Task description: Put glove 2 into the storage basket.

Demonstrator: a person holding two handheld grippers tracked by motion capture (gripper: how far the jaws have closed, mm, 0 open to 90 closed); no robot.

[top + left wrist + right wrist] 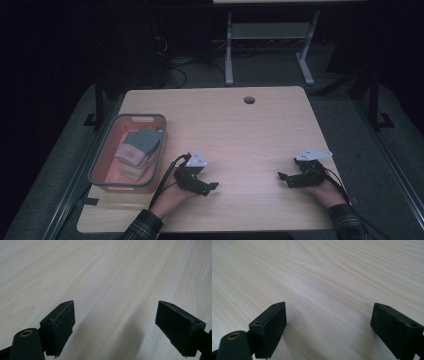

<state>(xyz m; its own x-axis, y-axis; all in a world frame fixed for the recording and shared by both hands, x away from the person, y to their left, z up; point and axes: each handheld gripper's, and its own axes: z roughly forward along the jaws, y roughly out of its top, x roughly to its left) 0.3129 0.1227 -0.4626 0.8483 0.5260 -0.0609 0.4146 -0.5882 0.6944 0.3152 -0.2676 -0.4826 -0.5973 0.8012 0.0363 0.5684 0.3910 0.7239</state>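
My left gripper point(115, 325) stands with its jaws wide apart, nothing between them but bare table point(105, 272). My right gripper point(328, 327) is spread just as wide over the same pale wood. From above, both rest low near my edge of the table, well apart and pointing inward toward each other. The folded cloths point(137, 150) lie stacked in the basket point(102, 177), just beside my left gripper.

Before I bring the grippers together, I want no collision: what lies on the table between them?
Nothing: in the high view, bare table wood separates the left gripper from the right gripper.
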